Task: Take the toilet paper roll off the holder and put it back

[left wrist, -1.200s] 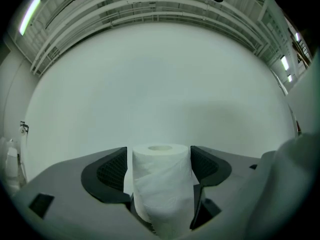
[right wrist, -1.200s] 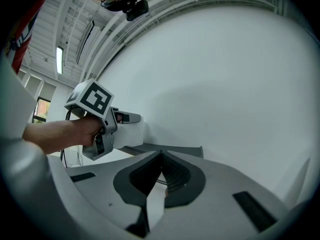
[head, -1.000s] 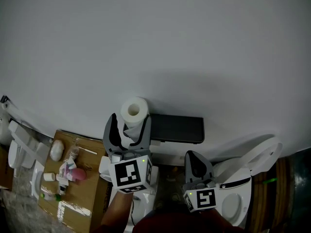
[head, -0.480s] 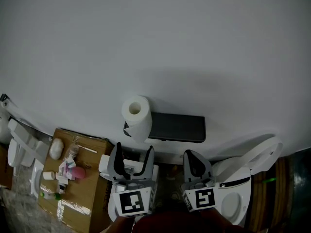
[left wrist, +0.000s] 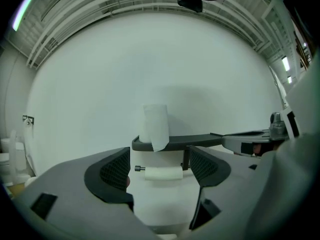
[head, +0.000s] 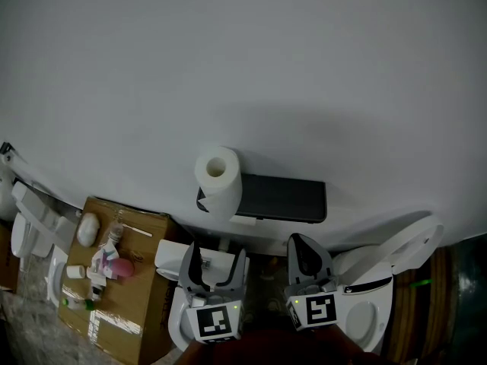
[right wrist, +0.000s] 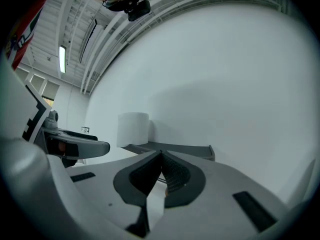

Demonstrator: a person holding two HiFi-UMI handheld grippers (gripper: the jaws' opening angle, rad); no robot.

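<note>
I hold two tongs: the left tongs (head: 215, 258) and the right tongs (head: 303, 243). I count two toilet paper rolls, one upright roll (head: 218, 175) and one lying roll (left wrist: 163, 173). There is one dark shelf (head: 285, 199), one cardboard box (head: 141, 295) and one toilet with raised lid (head: 403, 249). Some small things lie on the box, but they are too small for me to count exactly.
</note>
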